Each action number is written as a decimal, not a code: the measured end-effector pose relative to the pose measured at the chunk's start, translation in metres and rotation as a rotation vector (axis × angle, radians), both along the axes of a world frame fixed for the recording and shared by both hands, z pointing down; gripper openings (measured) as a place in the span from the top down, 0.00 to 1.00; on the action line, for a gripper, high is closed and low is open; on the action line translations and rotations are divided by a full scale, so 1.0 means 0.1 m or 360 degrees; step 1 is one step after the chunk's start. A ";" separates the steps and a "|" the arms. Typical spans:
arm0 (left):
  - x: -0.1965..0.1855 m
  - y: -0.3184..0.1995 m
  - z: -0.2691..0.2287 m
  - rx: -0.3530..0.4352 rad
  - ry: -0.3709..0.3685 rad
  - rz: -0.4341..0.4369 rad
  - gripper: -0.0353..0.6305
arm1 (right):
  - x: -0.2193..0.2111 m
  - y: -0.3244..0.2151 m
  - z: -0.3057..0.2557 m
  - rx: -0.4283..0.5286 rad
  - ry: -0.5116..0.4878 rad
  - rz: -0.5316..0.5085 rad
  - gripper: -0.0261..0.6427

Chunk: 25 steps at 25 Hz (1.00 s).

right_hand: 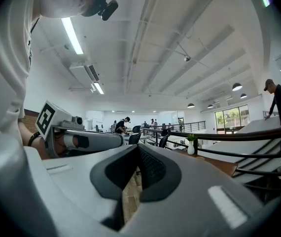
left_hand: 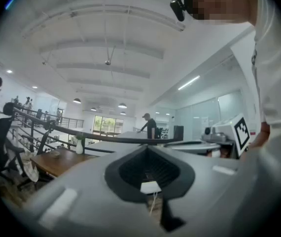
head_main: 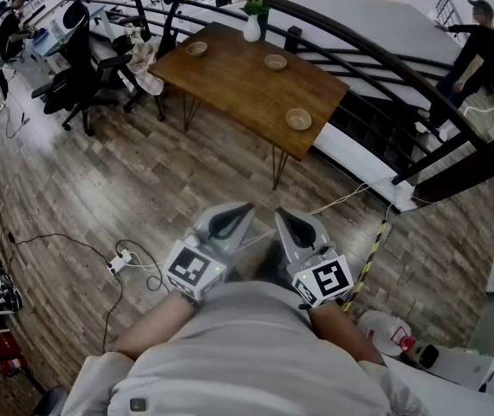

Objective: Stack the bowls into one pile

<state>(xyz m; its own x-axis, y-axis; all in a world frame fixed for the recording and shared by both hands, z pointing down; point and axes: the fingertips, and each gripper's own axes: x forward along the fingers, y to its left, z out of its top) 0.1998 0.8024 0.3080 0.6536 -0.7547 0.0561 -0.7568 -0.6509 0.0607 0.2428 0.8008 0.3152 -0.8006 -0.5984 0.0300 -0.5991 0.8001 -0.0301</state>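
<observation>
- The left hand-held gripper (head_main: 240, 213) is held level, close in front of the person's body, with its jaws together and nothing between them.
- The right hand-held gripper (head_main: 283, 219) sits just beside it, likewise closed and empty.
- The wooden worktop (head_main: 230, 81) stands well ahead; on it, all well apart, lie the left bowl (head_main: 198, 48), the middle bowl (head_main: 275, 61) and the right bowl (head_main: 298, 119).
- Stacking looks not yet begun; this seems to be the approach. The next move likely calls for stepping up to the worktop, opening one set of jaws and taking a bowl by its rim.
</observation>
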 end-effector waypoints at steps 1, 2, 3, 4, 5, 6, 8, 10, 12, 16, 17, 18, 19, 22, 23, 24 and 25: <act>0.02 -0.01 0.00 0.0001 0.0005 -0.0001 0.94 | 0.03 -0.01 0.01 0.0000 0.0002 -0.0001 0.95; 0.05 -0.02 0.01 0.0001 0.0009 -0.0003 0.94 | 0.05 -0.02 0.02 0.0000 0.0002 -0.0001 0.95; 0.06 -0.03 0.03 -0.0003 0.0010 -0.0003 0.94 | 0.07 -0.03 0.04 -0.0002 0.0002 -0.0001 0.95; 0.07 -0.05 0.05 -0.0009 0.0007 -0.0002 0.94 | 0.08 -0.04 0.04 -0.0004 0.0001 0.0000 0.95; 0.08 -0.06 0.07 -0.0014 0.0005 0.0000 0.94 | 0.10 -0.05 0.05 -0.0007 -0.0001 0.0003 0.95; 0.10 -0.08 0.07 -0.0017 0.0006 0.0004 0.94 | 0.11 -0.06 0.05 -0.0009 -0.0002 0.0005 0.95; 0.13 -0.11 0.07 -0.0020 0.0004 0.0012 0.94 | 0.13 -0.08 0.06 -0.0015 -0.0001 0.0005 0.95; 0.17 -0.16 0.07 -0.0015 -0.0005 0.0019 0.94 | 0.15 -0.13 0.08 -0.0022 0.0003 0.0004 0.95; 0.20 -0.23 0.10 -0.0016 -0.0001 0.0026 0.94 | 0.18 -0.21 0.11 -0.0033 0.0001 0.0010 0.95; 0.22 -0.39 0.18 -0.0063 -0.0012 0.0011 0.94 | 0.20 -0.36 0.18 -0.0068 -0.0007 -0.0029 0.95; 0.23 -0.44 0.21 -0.0073 -0.0020 0.0008 0.94 | 0.20 -0.40 0.19 -0.0079 -0.0006 -0.0039 0.95; 0.24 -0.50 0.23 -0.0083 -0.0025 0.0006 0.94 | 0.21 -0.46 0.21 -0.0088 -0.0004 -0.0044 0.95; 0.26 -0.57 0.25 -0.0092 -0.0024 0.0002 0.94 | 0.23 -0.53 0.23 -0.0096 -0.0001 -0.0045 0.95; 0.35 -0.83 0.29 -0.0104 0.0000 -0.0006 0.94 | 0.35 -0.79 0.28 -0.0113 0.0000 -0.0032 0.95; 0.39 -0.92 0.30 -0.0105 0.0004 -0.0005 0.94 | 0.39 -0.88 0.29 -0.0114 -0.0001 -0.0027 0.95; 0.43 -1.02 0.31 -0.0104 0.0003 -0.0004 0.94 | 0.44 -0.98 0.30 -0.0114 -0.0003 -0.0024 0.95; 0.49 -1.11 0.33 -0.0101 -0.0001 0.0000 0.94 | 0.49 -1.08 0.30 -0.0113 -0.0005 -0.0023 0.95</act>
